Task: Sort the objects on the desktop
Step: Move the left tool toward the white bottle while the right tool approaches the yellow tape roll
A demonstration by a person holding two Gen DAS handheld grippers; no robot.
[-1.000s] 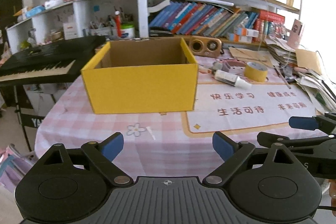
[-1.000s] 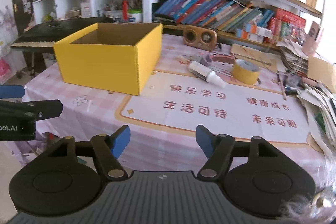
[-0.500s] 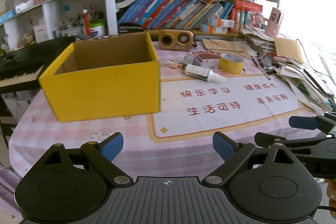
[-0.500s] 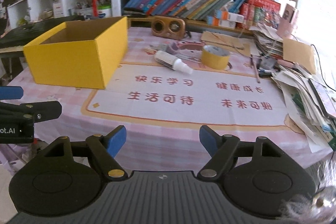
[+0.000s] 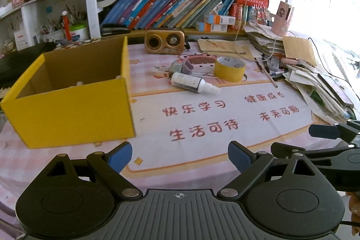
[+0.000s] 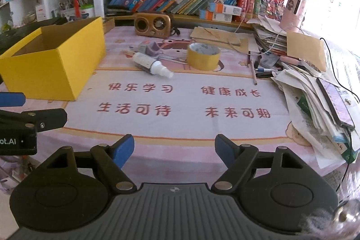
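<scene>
An open yellow cardboard box (image 5: 74, 105) stands on the table's left; it also shows in the right wrist view (image 6: 54, 60). Behind the printed mat lie a white spray bottle (image 5: 193, 83), a yellow tape roll (image 5: 229, 69) and a small grey-purple object (image 5: 183, 65). The right wrist view shows the bottle (image 6: 150, 64), the tape roll (image 6: 203, 55) and the grey-purple object (image 6: 150, 47). My left gripper (image 5: 180, 156) is open and empty over the table's near edge. My right gripper (image 6: 174, 150) is open and empty, to the right of the left one.
A wooden retro radio (image 5: 164, 42) sits at the back by the bookshelf. A messy stack of papers and books (image 6: 315, 87) fills the right side, with pens and a pencil (image 6: 253, 69) beside it. A keyboard (image 5: 13, 64) stands left of the table.
Both grippers have moved forward and to the right, closer over the table. The box now sits further left in both views. Both stay open and empty.
</scene>
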